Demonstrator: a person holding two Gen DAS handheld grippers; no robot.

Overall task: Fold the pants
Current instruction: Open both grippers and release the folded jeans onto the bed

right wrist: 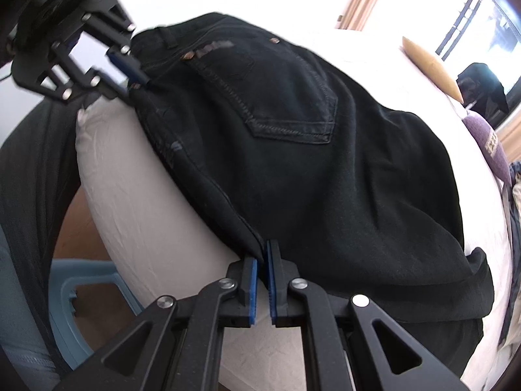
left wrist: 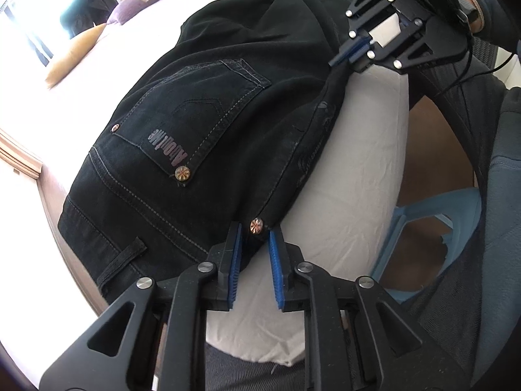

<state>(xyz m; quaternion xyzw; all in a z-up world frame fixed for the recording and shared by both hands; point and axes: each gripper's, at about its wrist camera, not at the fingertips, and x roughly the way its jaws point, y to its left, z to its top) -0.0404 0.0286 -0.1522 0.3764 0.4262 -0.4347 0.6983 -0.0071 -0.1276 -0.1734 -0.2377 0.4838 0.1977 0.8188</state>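
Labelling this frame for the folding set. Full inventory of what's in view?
pants: 1, black, bunched on the bed near its edge
bed: 1, white sheet, under the pants
cushions: 2, tan and purple, far side of the bed
stool: 1, light blue, on the floor beside the bed
left gripper: black with blue pads, shut on the pants at a rivet
right gripper: black with blue pads, shut on the pants' near edge
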